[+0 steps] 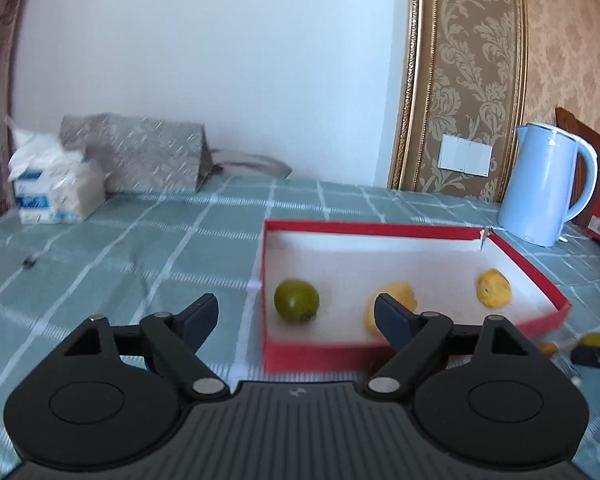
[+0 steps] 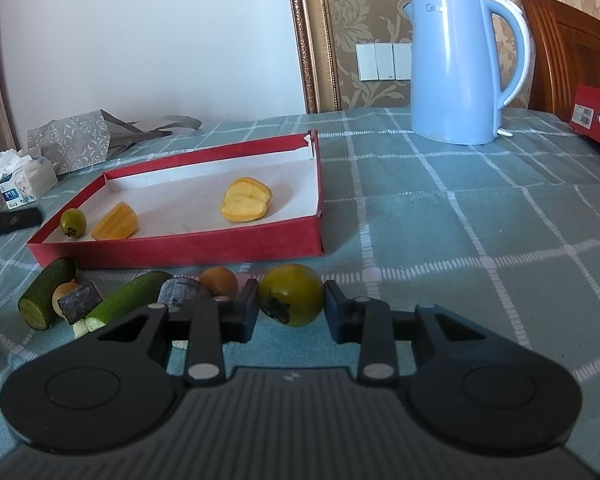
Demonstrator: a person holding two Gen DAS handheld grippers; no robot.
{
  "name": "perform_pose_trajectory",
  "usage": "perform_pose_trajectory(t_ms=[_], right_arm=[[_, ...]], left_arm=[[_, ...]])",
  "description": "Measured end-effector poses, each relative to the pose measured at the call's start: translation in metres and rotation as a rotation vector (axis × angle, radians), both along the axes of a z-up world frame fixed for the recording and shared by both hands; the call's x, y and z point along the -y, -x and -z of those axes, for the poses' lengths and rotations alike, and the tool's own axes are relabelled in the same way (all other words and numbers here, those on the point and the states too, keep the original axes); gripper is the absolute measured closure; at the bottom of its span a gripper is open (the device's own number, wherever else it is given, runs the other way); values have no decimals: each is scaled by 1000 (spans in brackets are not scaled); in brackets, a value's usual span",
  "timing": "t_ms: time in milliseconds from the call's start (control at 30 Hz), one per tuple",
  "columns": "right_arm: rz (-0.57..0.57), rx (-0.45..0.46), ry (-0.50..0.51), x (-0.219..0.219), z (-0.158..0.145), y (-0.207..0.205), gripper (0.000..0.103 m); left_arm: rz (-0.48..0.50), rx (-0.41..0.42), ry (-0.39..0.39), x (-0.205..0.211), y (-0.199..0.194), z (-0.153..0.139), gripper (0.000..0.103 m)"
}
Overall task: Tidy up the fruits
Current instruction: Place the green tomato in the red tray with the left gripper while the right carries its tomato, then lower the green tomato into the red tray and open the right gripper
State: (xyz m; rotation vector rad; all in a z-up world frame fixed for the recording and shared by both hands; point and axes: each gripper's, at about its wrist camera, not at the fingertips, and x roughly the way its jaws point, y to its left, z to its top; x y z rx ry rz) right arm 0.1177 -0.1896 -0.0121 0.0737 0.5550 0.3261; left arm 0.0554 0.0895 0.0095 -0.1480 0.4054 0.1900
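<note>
Three fruits sit in the red box [image 2: 236,248]; several remain outside.
Left gripper [image 1: 296,316] gapes empty; right gripper [image 2: 290,300] clamps a green fruit [image 2: 292,294].

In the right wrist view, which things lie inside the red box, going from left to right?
Inside the red box: small green fruit → yellow wedge-shaped piece → larger yellow fruit piece.
</note>
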Motion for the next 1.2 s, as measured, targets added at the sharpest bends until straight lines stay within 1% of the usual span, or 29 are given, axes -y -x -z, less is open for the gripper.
perform_pose_trajectory(t_ms=[67, 167, 233, 367, 433, 500, 567, 633, 700, 800, 833, 867, 900, 933, 967, 1033, 1067, 1133, 1200], right_arm=[[1, 9, 4, -1, -1, 2, 71], [0, 18, 13, -2, -2, 3, 71], [-5, 24, 14, -4, -4, 4, 71], [-22, 37, 4, -11, -16, -1, 71], [-33, 60, 17, -20, -25, -6, 71], [-51, 92, 43, -34, -35, -13, 71], [-69, 105, 76, -50, -41, -25, 71], [-75, 104, 113, -65, -41, -40, 71], [-80, 79, 137, -76, -36, -55, 71], [-86, 39, 128, -84, -25, -72, 71], [-99, 30, 140, -87, -22, -76, 67], [-99, 31, 153, -88, -18, -76, 44], [-79, 46, 162, -88, -16, -74, 29], [-57, 66, 162, -86, -15, -71, 4], [-46, 90, 157, -82, -15, -66, 0], [-34, 143, 132, -76, -20, -56, 0], [-23, 156, 121, -72, -23, -53, 0], [4, 165, 91, -63, -29, -46, 0], [41, 154, 74, -51, -30, -39, 0]], left_arm=[[7, -1, 32, -5, 11, 3, 17], [14, -42, 61, -11, 17, 10, 17], [4, -50, 87, -15, 19, 12, 17], [-1, -59, 127, -21, 20, 15, 17], [2, -58, 134, -22, 21, 16, 17], [12, -62, 130, -20, 20, 16, 17], [15, -63, 125, -19, 20, 16, 17], [21, -68, 118, -17, 20, 17, 17], [28, -71, 119, -16, 19, 17, 17], [38, -75, 115, -15, 18, 17, 17], [43, -76, 114, -14, 18, 17, 17], [50, -79, 112, -13, 17, 18, 17], [55, -82, 110, -12, 17, 18, 17], [60, -82, 107, -11, 17, 18, 17], [65, -82, 104, -10, 18, 18, 17], [71, -79, 94, -8, 18, 18, 17], [73, -77, 88, -7, 19, 18, 17], [79, -73, 88, -6, 19, 18, 17], [83, -72, 90, -6, 20, 17, 17]])
